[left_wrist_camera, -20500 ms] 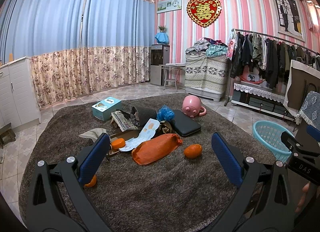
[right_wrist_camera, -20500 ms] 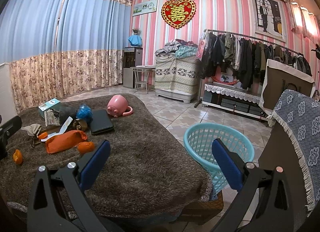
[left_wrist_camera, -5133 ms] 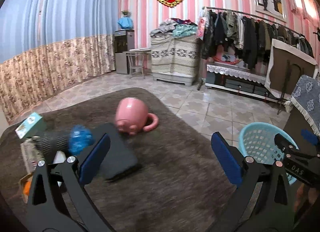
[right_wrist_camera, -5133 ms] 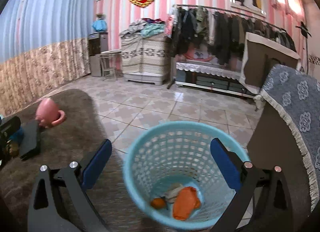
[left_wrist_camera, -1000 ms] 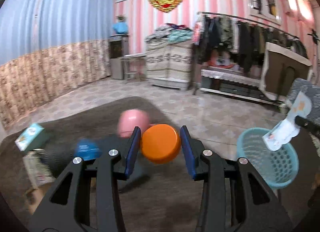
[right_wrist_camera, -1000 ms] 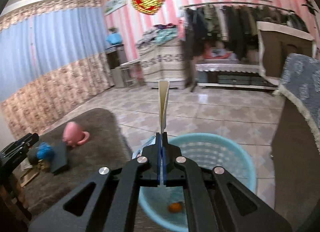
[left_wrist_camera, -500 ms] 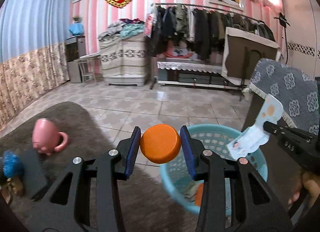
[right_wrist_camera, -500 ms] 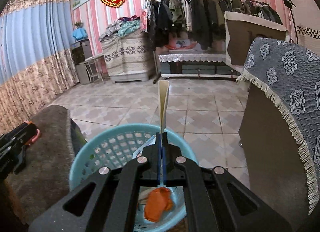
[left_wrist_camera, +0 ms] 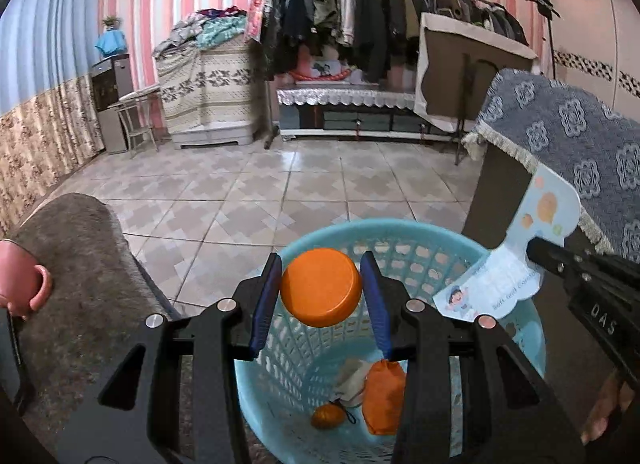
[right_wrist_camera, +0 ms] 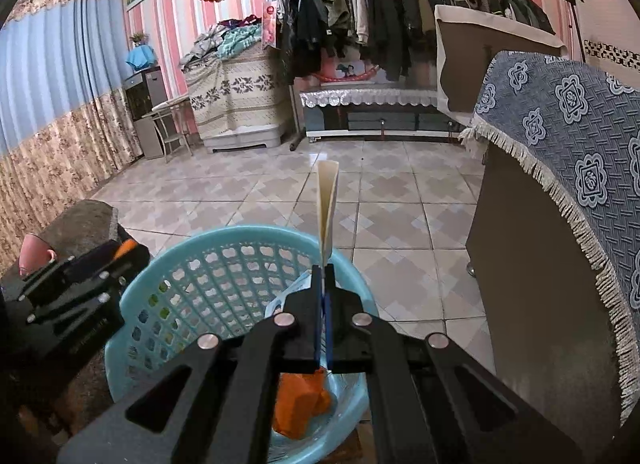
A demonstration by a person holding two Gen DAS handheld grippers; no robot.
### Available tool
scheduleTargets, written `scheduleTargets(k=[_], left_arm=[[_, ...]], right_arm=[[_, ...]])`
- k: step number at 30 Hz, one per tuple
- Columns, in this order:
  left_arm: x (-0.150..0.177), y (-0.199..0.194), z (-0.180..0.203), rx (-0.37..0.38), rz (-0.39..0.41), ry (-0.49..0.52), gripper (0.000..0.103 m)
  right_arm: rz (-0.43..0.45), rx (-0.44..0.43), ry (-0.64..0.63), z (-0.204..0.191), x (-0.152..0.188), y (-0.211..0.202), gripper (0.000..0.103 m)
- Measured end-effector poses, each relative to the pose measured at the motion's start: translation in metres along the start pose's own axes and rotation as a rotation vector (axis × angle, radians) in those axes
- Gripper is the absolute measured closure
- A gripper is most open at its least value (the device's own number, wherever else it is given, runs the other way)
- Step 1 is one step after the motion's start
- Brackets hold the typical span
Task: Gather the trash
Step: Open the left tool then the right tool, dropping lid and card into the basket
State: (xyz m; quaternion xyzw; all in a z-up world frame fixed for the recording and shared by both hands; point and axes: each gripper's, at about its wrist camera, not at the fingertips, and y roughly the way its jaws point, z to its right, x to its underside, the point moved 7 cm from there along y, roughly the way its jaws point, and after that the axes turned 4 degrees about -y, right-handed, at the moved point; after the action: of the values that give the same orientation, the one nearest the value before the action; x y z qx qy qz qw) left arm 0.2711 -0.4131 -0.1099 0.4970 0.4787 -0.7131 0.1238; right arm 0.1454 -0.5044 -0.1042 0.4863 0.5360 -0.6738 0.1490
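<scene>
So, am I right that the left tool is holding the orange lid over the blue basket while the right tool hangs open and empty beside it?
Not quite: the right tool is not open and empty. It is shut on a paper card, as the right wrist view shows. The left tool does hold the orange lid over the blue basket.

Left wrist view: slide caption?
Left tool holds an orange lid over the blue basket; right tool holds a wrapper.
</scene>
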Motion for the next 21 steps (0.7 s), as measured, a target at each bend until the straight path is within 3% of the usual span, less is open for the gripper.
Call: scheduleTargets(k=[2, 4, 8, 11, 21], left_arm=[[0.0, 0.002, 0.001, 0.016, -0.01, 0.004, 0.056], [-0.002, -0.001, -0.003, 0.006, 0.003, -0.008, 0.034], [-0.007, -0.01, -0.015, -0.029, 0.034, -0.028, 0.028], [-0.009, -0.019, -0.033, -0.059, 0.061, -0.065, 0.017], [-0.006, -0.038, -0.067, -0.171, 0.074, -0.097, 0.013]], right_arm=[[-0.006, 0.005, -0.001, -0.001, 0.001, 0.001, 0.102], [-0.007, 0.006, -0.001, -0.003, 0.001, 0.0, 0.102], [-0.01, 0.013, -0.017, -0.006, 0.001, 0.0, 0.102], [-0.011, 0.019, -0.027, -0.009, 0.001, -0.001, 0.102], [-0.016, 0.07, -0.09, -0.031, 0.001, 0.003, 0.1]])
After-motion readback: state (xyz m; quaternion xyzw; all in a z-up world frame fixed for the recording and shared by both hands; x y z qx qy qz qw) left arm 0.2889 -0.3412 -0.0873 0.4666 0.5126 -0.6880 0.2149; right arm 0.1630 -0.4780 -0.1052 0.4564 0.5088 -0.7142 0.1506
